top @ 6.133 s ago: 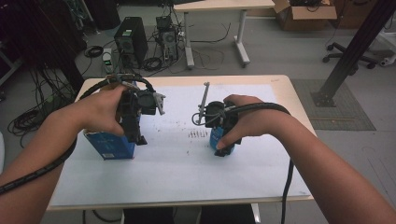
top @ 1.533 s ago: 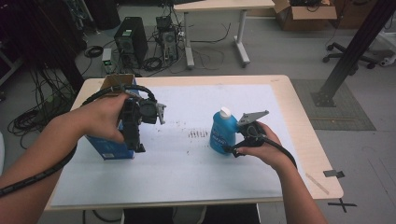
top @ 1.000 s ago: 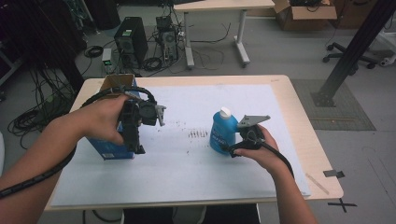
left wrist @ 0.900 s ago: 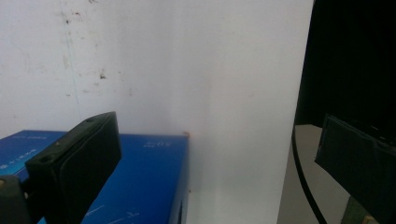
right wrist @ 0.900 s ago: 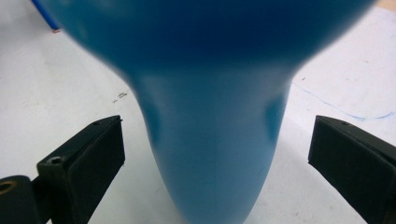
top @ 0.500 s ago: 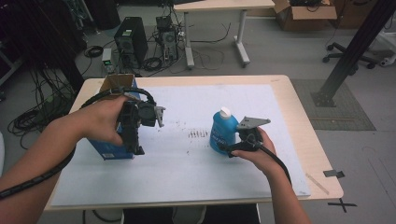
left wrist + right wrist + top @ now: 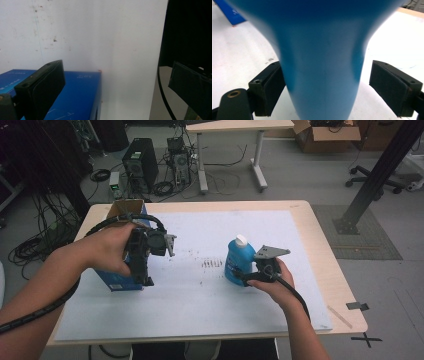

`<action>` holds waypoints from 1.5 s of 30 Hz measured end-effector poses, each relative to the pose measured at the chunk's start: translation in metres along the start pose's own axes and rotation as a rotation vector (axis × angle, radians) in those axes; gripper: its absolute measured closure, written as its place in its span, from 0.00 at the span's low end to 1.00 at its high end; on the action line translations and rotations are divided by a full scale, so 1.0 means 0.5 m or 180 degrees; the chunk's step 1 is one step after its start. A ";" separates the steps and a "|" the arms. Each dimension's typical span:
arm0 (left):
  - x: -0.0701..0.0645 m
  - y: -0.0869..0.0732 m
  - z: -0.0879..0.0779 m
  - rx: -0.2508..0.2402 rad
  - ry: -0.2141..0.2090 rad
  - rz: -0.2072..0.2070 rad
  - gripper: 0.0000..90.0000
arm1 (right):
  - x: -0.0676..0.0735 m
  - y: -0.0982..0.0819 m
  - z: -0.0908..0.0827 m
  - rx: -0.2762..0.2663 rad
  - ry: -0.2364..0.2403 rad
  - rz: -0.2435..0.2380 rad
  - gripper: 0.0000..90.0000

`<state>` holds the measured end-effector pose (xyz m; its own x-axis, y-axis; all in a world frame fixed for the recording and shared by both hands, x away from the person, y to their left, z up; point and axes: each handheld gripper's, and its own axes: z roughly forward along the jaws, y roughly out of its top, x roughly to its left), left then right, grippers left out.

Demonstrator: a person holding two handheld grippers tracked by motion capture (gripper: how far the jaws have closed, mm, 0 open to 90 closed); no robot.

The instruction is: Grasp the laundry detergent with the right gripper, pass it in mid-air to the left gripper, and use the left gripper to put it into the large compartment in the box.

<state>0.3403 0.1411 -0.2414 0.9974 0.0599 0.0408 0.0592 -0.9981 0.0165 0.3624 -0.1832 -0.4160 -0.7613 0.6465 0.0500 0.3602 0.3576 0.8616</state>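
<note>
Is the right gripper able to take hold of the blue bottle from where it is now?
Probably yes. The blue bottle already stands between the jaws of the right gripper, which have just been closing. One pad is at its side; the other still shows a gap. Nothing blocks it.

A lab or technical workroom — desktop computer towers [image 7: 140, 164] stand on the grey floor amid tangled cables [image 7: 35, 245], an open cardboard box [image 7: 325, 131] sits by a second desk [image 7: 235, 126], a black metal post [image 7: 382, 170] rises from a floor plate — and the bench [image 7: 320, 250] carries a white sheet.
</note>
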 end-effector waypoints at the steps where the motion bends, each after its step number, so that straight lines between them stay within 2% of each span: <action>1: 0.000 0.001 0.000 -0.0001 -0.0002 -0.0005 0.01 | 0.000 0.000 0.000 -0.0007 -0.0012 0.0003 0.16; 4: 0.001 0.004 0.001 0.0013 0.0000 0.0031 0.01 | 0.001 0.000 0.001 -0.0025 -0.0031 -0.0006 0.19; 22: 0.001 0.005 0.005 0.0019 -0.0034 0.0001 0.01 | 0.004 -0.006 0.012 -0.0008 0.0027 -0.0008 0.30; 25: 0.001 0.006 0.008 0.0022 -0.0030 -0.0001 0.01 | 0.005 -0.010 0.015 -0.0009 0.0030 -0.0014 0.34; 29: 0.002 0.007 0.007 0.0021 -0.0022 0.0020 0.01 | 0.008 -0.012 0.018 -0.0040 0.0094 -0.0060 0.45; 35: 0.002 0.009 0.003 0.0003 -0.0013 0.0006 0.01 | 0.008 -0.013 0.017 -0.0064 0.0106 -0.0149 0.48; 41: 0.003 0.016 0.000 -0.0021 -0.0006 0.0032 0.01 | 0.009 -0.011 0.014 -0.0071 0.0081 -0.0162 0.50; 45: 0.005 0.021 -0.005 -0.0016 0.0010 0.0047 0.01 | 0.006 0.003 -0.003 -0.0182 0.0096 -0.0198 0.50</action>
<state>0.3435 0.1305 -0.2389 0.9980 0.0453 0.0441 0.0444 -0.9988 0.0209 0.3598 -0.1819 -0.4139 -0.7975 0.6032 0.0098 0.2809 0.3569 0.8909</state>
